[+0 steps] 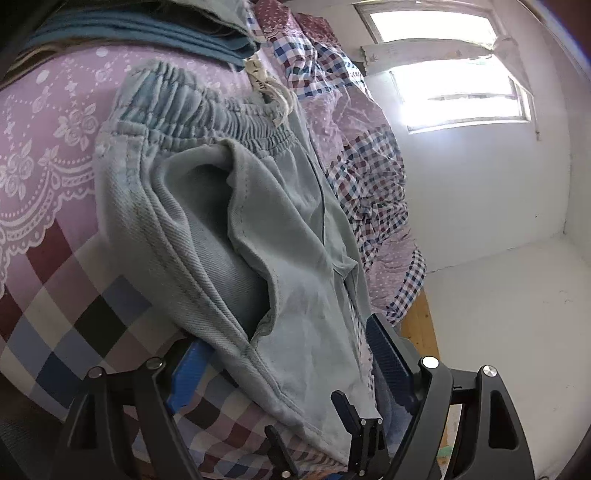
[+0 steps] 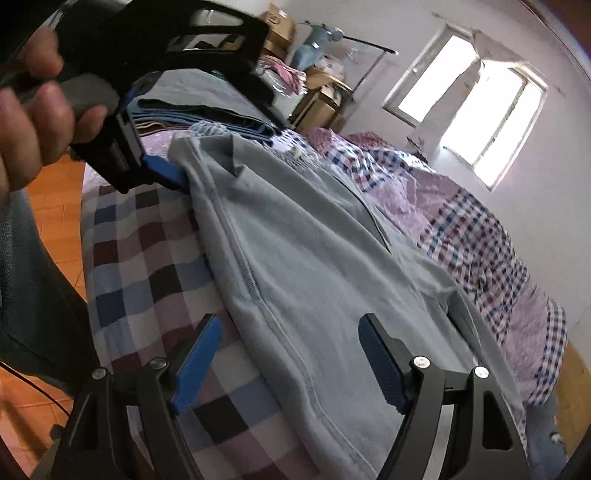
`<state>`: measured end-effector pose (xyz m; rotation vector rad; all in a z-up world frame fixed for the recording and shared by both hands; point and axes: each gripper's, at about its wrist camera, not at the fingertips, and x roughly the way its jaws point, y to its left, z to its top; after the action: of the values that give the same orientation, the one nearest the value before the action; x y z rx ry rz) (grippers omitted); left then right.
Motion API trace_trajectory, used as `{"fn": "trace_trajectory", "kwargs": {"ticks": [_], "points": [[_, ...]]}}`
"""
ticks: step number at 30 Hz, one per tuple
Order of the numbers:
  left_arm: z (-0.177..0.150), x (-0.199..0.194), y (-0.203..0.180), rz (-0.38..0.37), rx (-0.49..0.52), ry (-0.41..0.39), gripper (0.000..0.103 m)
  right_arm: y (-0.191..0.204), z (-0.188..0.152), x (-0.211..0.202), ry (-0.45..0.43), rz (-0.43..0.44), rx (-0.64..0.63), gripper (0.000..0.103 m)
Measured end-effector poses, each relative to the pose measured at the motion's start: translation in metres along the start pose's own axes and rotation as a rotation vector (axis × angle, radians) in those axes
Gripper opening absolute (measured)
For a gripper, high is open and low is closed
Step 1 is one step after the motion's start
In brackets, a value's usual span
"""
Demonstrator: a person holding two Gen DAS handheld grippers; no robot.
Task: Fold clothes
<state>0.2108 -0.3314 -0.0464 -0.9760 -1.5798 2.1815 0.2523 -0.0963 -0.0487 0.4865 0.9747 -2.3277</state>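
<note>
A pair of pale blue-grey denim trousers with a gathered elastic waistband [image 1: 236, 206] lies spread on a bed covered by a patchwork sheet of pink lace-print and dark check squares [image 1: 55, 206], the waistband toward the far end, where a white drawstring [image 1: 282, 98] trails off it. The left gripper [image 1: 291, 354] sits low at the near edge of the trousers with its blue-padded fingers [image 1: 188, 373] set wide apart, and a fold of the denim runs between them without either pad visibly pressing on it. From the right wrist view the same left gripper [image 2: 162, 171] shows at the upper left, gripped by a person's hand [image 2: 33, 114], its blue finger touching the edge of the cloth near the waistband. The right gripper [image 2: 291, 360] hovers over the leg of the trousers [image 2: 295, 258], its fingers likewise spread (one blue pad over the check sheet [image 2: 147, 258], the other over the denim). A stack of folded blue garments [image 1: 147, 33] rests on the bed beyond the waistband. A bright window [image 2: 472, 110] is set in the white wall, and cardboard boxes [image 2: 325, 92] stand past the bed.
</note>
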Motion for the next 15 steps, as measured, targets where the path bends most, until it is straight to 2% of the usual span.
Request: {"fn": "trace_trajectory", "kwargs": {"ticks": [10, 12, 14, 15], "points": [[0.003, 0.002, 0.002, -0.052, -0.032, -0.003, 0.084, 0.028, 0.017, 0.016, -0.031, 0.005, -0.062, 0.066], [0.002, 0.005, 0.001, -0.050, -0.028, 0.000, 0.084, 0.028, 0.018, 0.022, -0.019, 0.010, -0.045, 0.061], [0.000, 0.007, 0.001, -0.046, -0.023, 0.004, 0.084, 0.026, 0.019, 0.031, -0.003, 0.012, -0.039, 0.048], [-0.001, 0.008, 0.000, -0.042, -0.021, 0.005, 0.084, 0.025, 0.020, 0.034, 0.003, 0.012, -0.037, 0.046]]}}
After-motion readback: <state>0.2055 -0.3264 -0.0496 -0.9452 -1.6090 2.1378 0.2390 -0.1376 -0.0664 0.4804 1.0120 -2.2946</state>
